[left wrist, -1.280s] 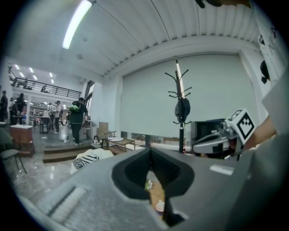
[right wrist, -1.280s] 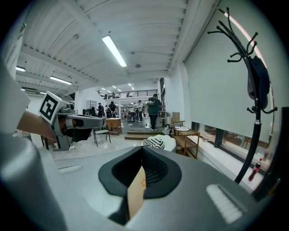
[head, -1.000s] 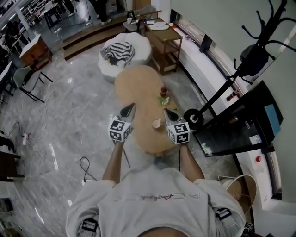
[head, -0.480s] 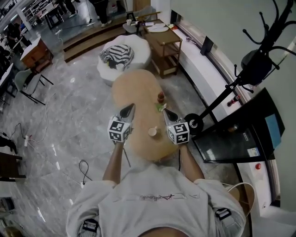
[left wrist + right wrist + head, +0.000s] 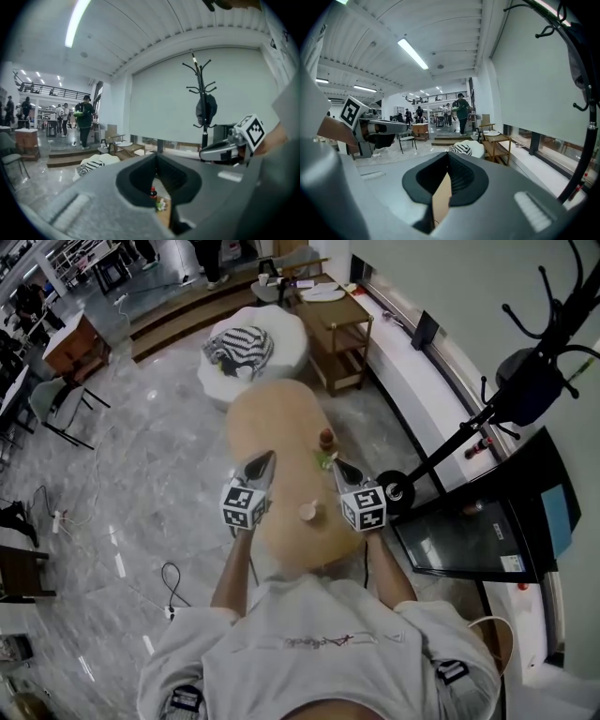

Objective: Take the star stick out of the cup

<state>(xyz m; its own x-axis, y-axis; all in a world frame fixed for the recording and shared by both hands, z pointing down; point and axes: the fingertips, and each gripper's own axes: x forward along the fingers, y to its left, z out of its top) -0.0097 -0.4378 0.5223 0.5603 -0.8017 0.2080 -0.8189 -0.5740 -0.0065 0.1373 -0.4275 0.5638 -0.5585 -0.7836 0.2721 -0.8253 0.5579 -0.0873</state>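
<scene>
The reaching step is only just being set up, and nothing has been grabbed yet. The cup (image 5: 307,512) is seen standing on the wooden table (image 5: 272,413), between the two grippers. The star stick should be inside it, but it is too small to be made out from above. The left gripper (image 5: 263,460) is held over the table with its jaws pressed together, and nothing is held in them. The right gripper (image 5: 340,466) is held the same way, closed tight and empty. A small bottle (image 5: 325,438) is stood farther back on the table. Next, it is guessed, one gripper must be opened, tipped down over the cup, and closed on the stick so it can be lifted straight out.
</scene>
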